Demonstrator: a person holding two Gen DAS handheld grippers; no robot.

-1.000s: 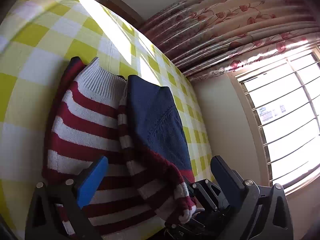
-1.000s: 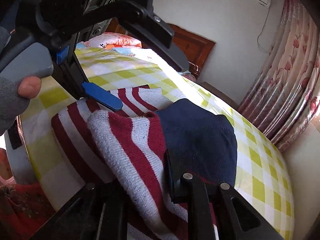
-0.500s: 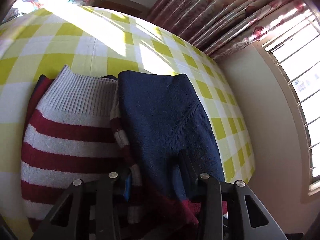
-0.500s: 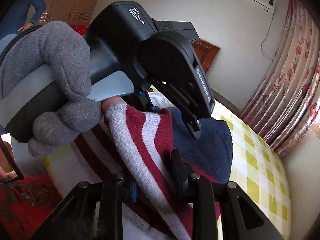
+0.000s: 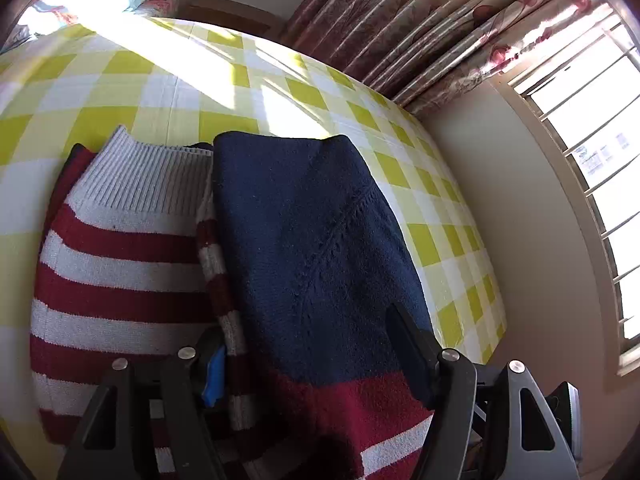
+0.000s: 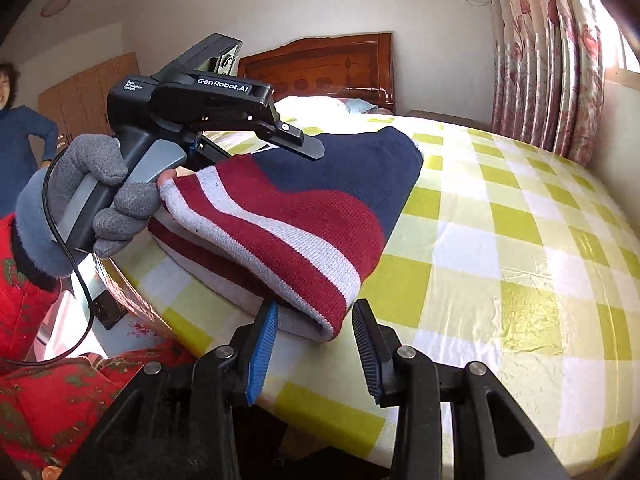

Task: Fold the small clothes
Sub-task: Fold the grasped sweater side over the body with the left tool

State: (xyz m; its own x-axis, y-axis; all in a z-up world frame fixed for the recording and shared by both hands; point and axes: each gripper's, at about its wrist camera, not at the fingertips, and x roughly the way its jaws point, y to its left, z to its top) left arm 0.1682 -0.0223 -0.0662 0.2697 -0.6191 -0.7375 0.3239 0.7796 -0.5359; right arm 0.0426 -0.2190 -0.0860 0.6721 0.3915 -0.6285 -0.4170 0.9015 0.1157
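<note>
A folded striped sweater (image 6: 304,216) lies near the edge of a bed with a yellow-checked sheet (image 6: 500,240).
Centre-left of the right wrist view, the left tongs (image 6: 256,152), held in a grey-gloved hand (image 6: 84,196), clamp the sweater's red, white and navy fold. At bottom centre the right tongs (image 6: 314,344) stand apart around the sweater's near corner, not pinching it. Pink floral curtains (image 5: 420,28) hang at upper right of the left wrist view.

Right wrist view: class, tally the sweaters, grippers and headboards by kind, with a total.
Red-and-white striped, navy-topped knitted sweater: 1
Black two-finger grippers: 2 (left gripper, right gripper)
Carved brown wooden headboard: 1
Total: 4
</note>
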